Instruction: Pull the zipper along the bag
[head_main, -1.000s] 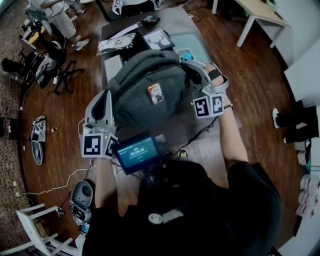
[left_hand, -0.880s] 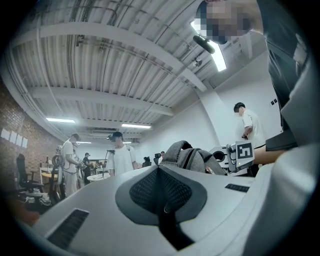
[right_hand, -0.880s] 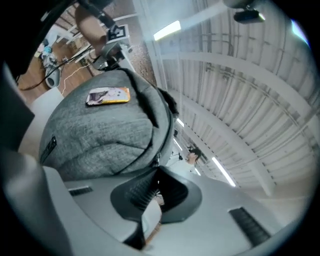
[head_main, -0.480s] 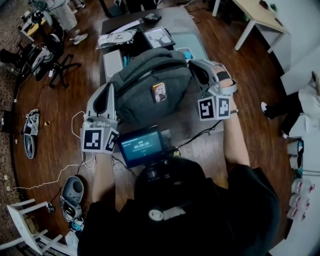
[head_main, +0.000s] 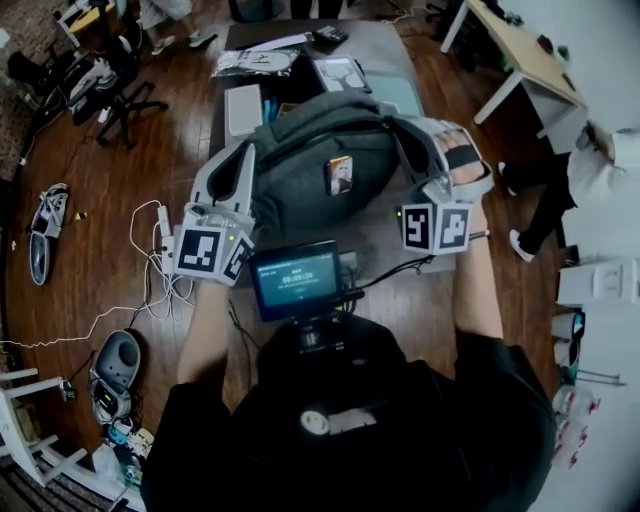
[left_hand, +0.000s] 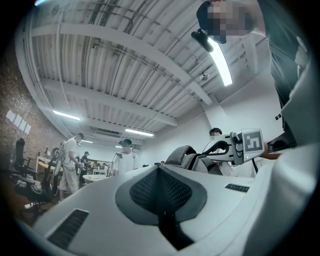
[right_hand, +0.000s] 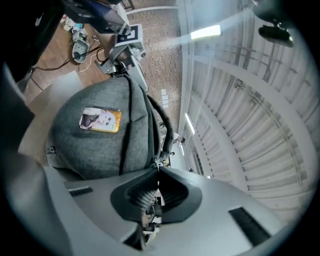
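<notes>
A grey bag (head_main: 320, 165) with a small picture patch (head_main: 340, 175) lies on the table (head_main: 385, 235). My right gripper (head_main: 402, 130) reaches the bag's right upper side. In the right gripper view its jaws (right_hand: 158, 167) are shut on the small metal zipper pull (right_hand: 160, 161), where the dark zipper line (right_hand: 131, 115) runs over the bag. My left gripper (head_main: 246, 152) is shut at the bag's left side. In the left gripper view (left_hand: 159, 168) no cloth shows between its pads, and the bag's top (left_hand: 186, 156) rises beyond them.
Behind the bag lie a white box (head_main: 243, 100), a framed picture (head_main: 340, 72) and a plastic pouch (head_main: 255, 62). A small screen (head_main: 297, 280) sits at my chest. Cables (head_main: 150, 290) and shoes (head_main: 45, 235) lie on the floor at left. A person (head_main: 600, 160) stands at right.
My right gripper has risen and rolled with the zipper pull in its jaws. My left gripper has stayed at the bag's left side. The head view has shifted.
</notes>
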